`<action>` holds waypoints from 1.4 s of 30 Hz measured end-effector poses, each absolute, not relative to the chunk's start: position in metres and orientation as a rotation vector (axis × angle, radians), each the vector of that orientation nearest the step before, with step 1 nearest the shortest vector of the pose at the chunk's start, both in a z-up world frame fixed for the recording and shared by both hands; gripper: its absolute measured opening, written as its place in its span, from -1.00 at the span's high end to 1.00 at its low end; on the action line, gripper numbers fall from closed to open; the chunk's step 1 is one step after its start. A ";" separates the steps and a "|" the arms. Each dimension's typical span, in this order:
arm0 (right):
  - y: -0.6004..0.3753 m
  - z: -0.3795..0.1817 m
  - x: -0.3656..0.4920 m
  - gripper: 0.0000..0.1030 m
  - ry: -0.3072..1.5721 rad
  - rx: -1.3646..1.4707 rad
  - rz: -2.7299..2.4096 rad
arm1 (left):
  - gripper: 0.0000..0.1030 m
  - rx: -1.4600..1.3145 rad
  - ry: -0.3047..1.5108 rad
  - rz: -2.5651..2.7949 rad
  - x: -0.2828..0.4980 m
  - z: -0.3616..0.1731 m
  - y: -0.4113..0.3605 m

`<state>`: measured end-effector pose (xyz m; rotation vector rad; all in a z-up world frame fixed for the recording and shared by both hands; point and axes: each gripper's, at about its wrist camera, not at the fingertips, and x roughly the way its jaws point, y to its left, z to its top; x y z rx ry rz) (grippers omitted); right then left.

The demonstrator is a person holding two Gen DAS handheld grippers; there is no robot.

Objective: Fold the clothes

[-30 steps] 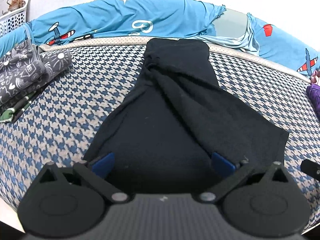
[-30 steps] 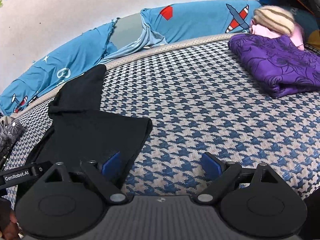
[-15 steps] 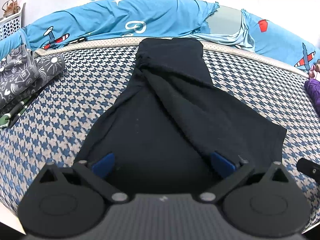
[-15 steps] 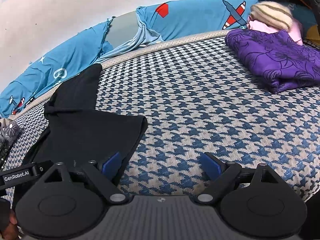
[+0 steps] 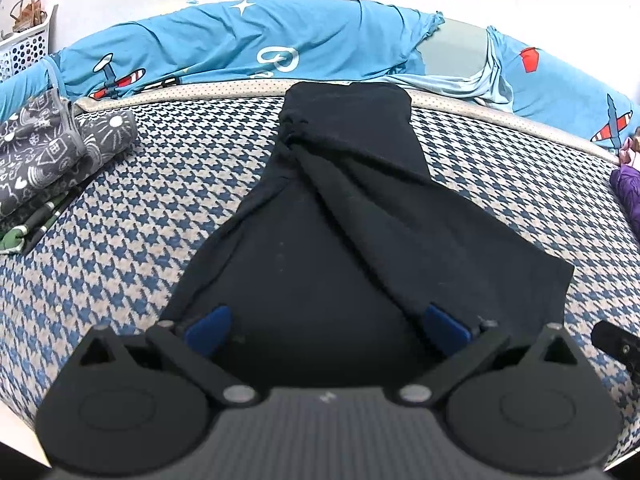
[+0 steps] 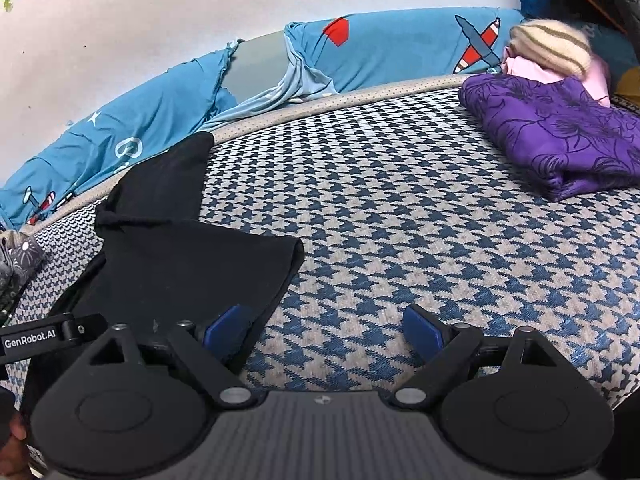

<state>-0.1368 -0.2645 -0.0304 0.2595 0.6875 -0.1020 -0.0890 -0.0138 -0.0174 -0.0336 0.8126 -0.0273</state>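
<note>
Covering bed: houndstooth spread [image 6: 400, 200], black garment [image 5: 320, 240] flat; left claw [image 5: 326, 322], right claw [image 6: 322, 328] spread wide, empty.

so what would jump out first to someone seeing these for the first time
A black garment lies spread down the middle of the blue-and-beige houndstooth bed cover, with the open left tongs over its near end. The open right tongs straddle its near right corner. A folded purple floral cloth sits far right, and a blue airplane-print sheet runs along the back.
</note>
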 end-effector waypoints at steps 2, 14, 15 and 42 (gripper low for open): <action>-0.264 -0.031 -0.137 -0.69 0.686 0.260 -0.095 | -1.00 -0.038 0.815 -0.021 -0.089 -0.017 -0.012; -0.263 -0.034 -0.137 -0.69 0.685 0.264 -0.076 | -1.00 -0.030 0.834 0.015 -0.088 -0.021 -0.002; -0.262 -0.034 -0.138 -0.69 0.683 0.265 -0.073 | -1.00 -0.029 0.834 0.018 -0.088 -0.021 -0.001; -0.240 -0.037 -0.114 -0.44 0.619 0.218 0.012 | -1.00 -0.056 0.845 0.089 -0.096 -0.024 0.042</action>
